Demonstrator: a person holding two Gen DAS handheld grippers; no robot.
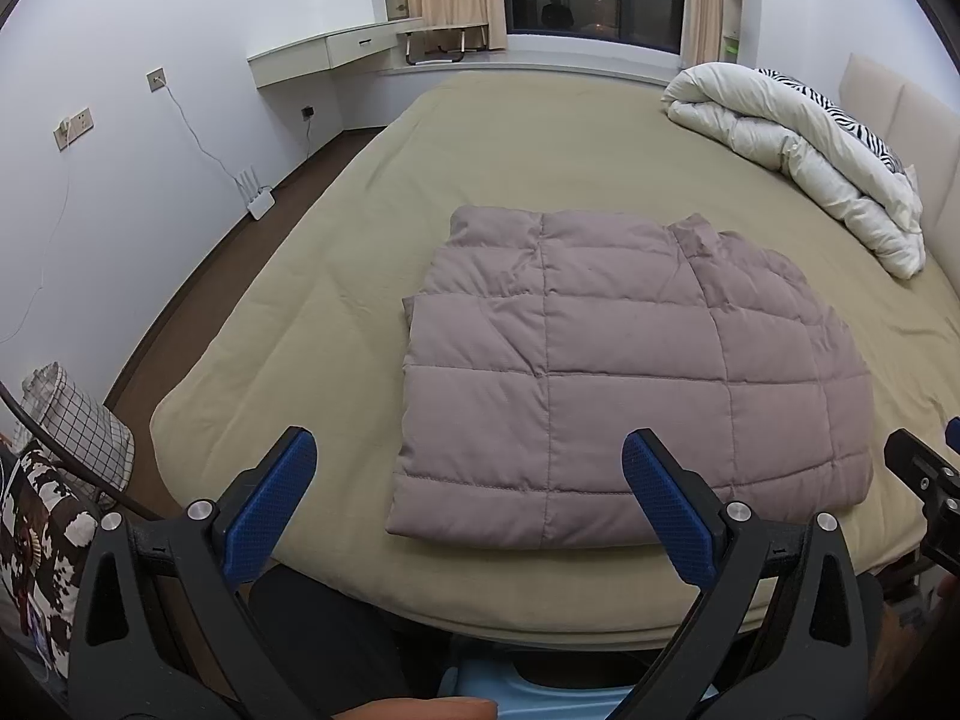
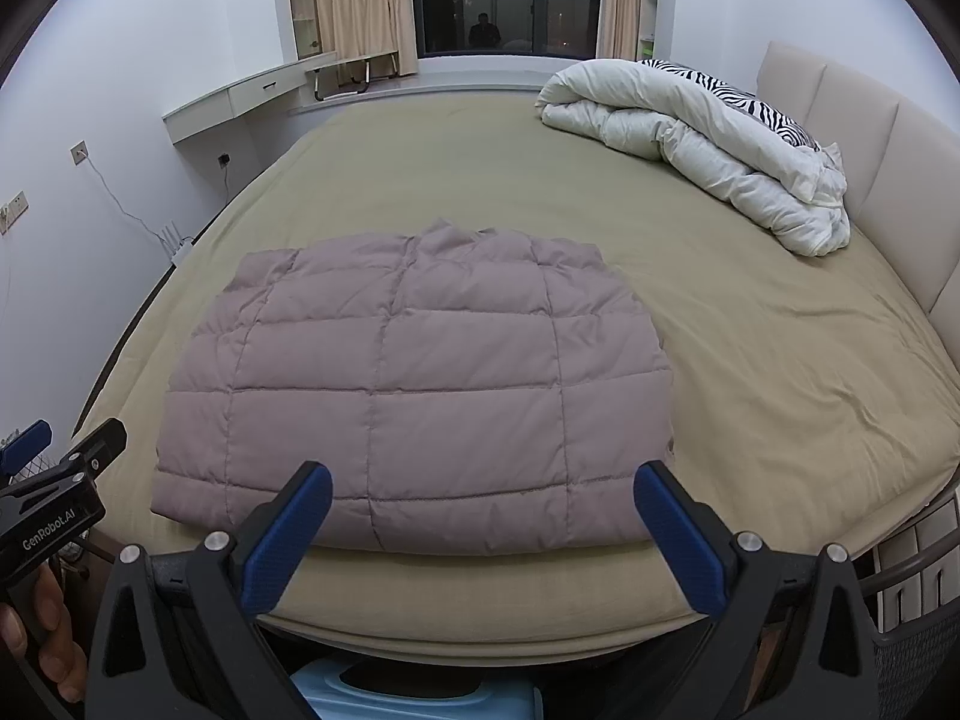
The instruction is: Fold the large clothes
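Observation:
A mauve quilted down garment [image 1: 624, 378] lies folded into a rough rectangle on the olive bed sheet [image 1: 540, 156], near the front edge; it also shows in the right wrist view [image 2: 414, 384]. My left gripper [image 1: 468, 450] is open and empty, held above the bed's front edge, just short of the garment's near left corner. My right gripper [image 2: 483, 480] is open and empty, hovering in front of the garment's near edge. The left gripper's body [image 2: 54, 498] shows at the left of the right wrist view, and part of the right gripper [image 1: 924, 480] at the right edge of the left wrist view.
A rolled white duvet [image 2: 708, 144] with a zebra-print pillow [image 2: 738, 99] lies at the far right by the padded headboard [image 2: 870, 138]. A wall desk [image 1: 324, 51], a window and curtains stand behind the bed. A router [image 1: 258, 195] and checked bags [image 1: 78, 420] sit on the floor at left.

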